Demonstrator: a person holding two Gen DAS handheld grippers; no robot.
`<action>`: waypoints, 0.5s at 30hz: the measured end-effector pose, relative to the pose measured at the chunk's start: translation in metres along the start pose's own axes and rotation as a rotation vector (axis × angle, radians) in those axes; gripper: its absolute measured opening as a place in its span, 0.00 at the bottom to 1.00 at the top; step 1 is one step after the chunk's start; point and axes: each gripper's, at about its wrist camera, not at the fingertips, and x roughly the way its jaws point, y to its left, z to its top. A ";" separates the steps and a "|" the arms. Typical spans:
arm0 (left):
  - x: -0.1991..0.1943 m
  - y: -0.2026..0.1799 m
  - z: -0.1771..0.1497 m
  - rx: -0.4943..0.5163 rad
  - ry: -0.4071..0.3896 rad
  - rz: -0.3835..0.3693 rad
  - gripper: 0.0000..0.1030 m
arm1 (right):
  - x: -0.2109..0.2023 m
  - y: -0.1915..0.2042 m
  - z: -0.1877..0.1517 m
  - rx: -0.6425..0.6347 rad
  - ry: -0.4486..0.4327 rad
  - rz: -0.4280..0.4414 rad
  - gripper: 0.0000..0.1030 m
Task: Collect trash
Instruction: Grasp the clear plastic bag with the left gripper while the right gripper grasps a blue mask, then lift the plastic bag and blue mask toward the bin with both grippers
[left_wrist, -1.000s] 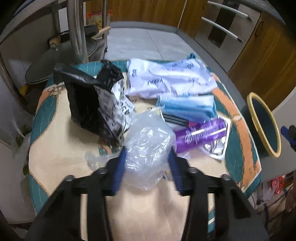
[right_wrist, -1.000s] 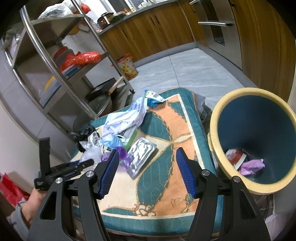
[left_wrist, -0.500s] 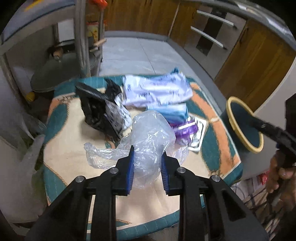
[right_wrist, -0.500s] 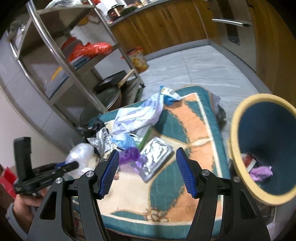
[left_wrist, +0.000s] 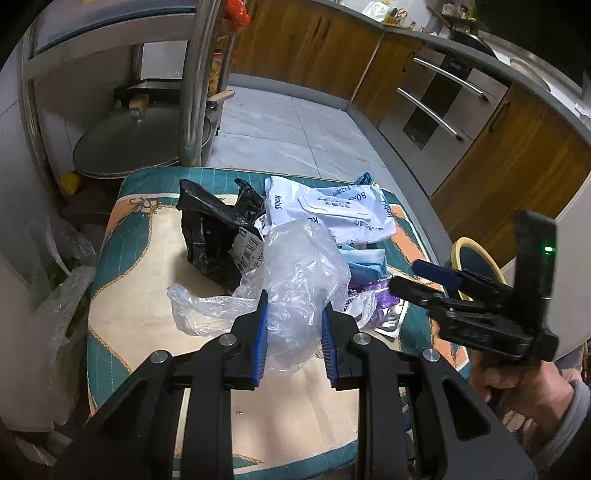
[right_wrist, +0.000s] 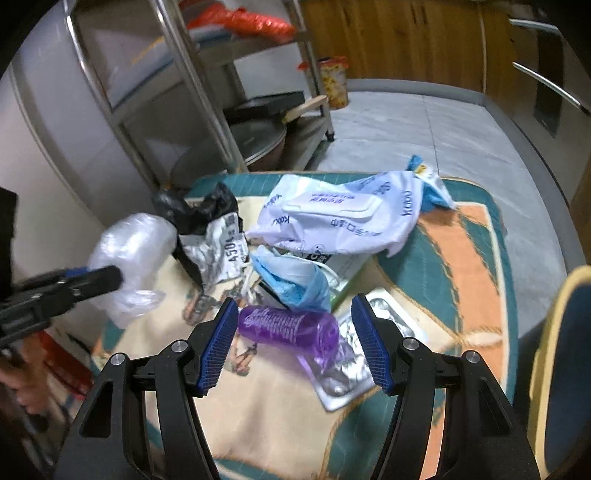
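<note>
Left claw (left_wrist: 293, 341) clamped on clear plastic bag (left_wrist: 295, 269), bag bulging above the blue pads (left_wrist: 260, 339), lifted over the patterned cloth (left_wrist: 140, 288) on the counter; loose tail of bag trailing left toward cloth. Right claw (right_wrist: 293, 343) spread wide, holding nothing, hovering around purple wrapper (right_wrist: 288, 328); wrapper lying on cloth, overlapping silver foil pack (right_wrist: 343, 376); blue face mask (right_wrist: 291, 277), white wipes pack (right_wrist: 343, 221), black bag (right_wrist: 199, 210) behind; yellow-rimmed bin (right_wrist: 546, 332) at right edge.
</note>
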 end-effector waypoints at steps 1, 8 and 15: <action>0.001 0.001 0.000 -0.003 0.000 -0.002 0.24 | 0.003 0.000 0.000 -0.007 0.005 -0.004 0.63; 0.008 -0.005 0.002 0.021 0.002 -0.006 0.24 | 0.025 0.012 0.007 -0.108 0.021 -0.064 0.58; 0.011 -0.006 0.002 0.023 0.005 -0.008 0.24 | 0.011 0.009 0.003 -0.100 -0.011 -0.047 0.33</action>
